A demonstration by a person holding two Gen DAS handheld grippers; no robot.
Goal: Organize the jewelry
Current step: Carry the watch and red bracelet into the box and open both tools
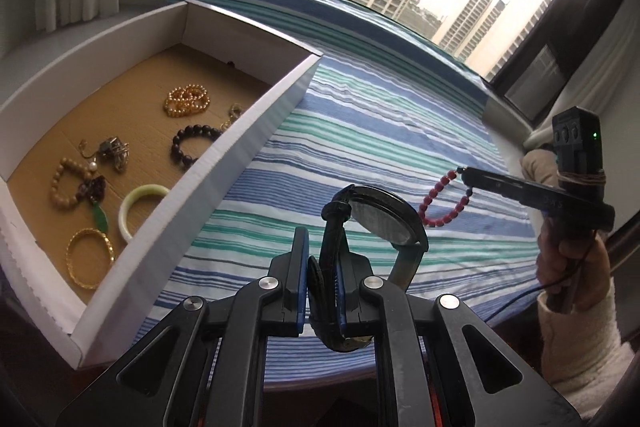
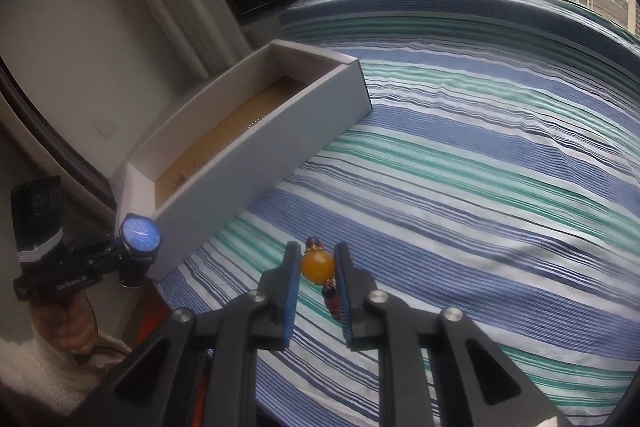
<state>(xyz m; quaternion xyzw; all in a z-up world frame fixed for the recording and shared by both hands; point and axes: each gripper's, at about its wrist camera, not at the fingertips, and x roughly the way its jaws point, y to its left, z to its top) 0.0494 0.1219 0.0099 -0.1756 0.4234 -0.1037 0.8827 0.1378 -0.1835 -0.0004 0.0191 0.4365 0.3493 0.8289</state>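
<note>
Left wrist view: left tongs [image 1: 322,291] clamping watch [image 1: 386,223] by its strap, carrying it above striped bed [image 1: 380,131], just beside white box [image 1: 224,163] w/ bracelets inside. Strap soft, so face flopping sideways; gripping near the case likely steadier, glass fragile.

Right wrist view: right tongs [image 2: 318,287] pinching amber bead [image 2: 317,265] of red bead bracelet [image 1: 444,201], rest prob. dangling below, mostly hidden. Light, limp, bead round & slippery; squeezing across its middle safest.
</note>
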